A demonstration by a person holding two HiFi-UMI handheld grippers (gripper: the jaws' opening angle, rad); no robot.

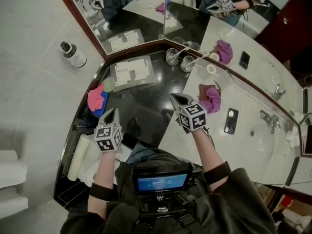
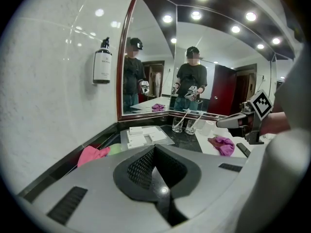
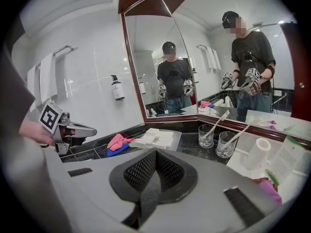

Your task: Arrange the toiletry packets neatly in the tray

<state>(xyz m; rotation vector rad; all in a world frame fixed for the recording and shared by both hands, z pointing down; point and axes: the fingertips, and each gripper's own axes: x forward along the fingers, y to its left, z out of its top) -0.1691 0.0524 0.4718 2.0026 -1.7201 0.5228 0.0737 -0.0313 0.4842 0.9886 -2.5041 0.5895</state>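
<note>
Dark polished stone forms the corner table [image 1: 146,112] in the middle of the head view, and a white stretch runs off to the right around a basin [image 1: 258,147]. Framed mirror panels [image 1: 122,18] line the top of the frame.

Above centre, the clear tray [image 1: 115,78] lies flat on the dark stone near the mirror's corner. The white toiletry packets [image 1: 132,68] lie in it side by side in a flat group.

My left claw [image 1: 111,114] is held over the dark stone left of centre. Its jaws are pressed together with nothing between them, and it points up the frame toward the tray but is well apart from it. My right claw [image 1: 178,100] is at centre, over the edge where black stone meets white. Its jaws are likewise together and empty.

A pink cloth [image 1: 96,96] lies on a blue one at the table's left edge. A purple cloth [image 1: 211,99] lies bunched on the white part, just right of my right claw. Two drinking glasses [image 1: 172,56] stand to the right of the tray, and a dark phone [image 1: 231,121] lies near the basin. A pump bottle [image 1: 73,54] hangs on the wall at upper left.
</note>
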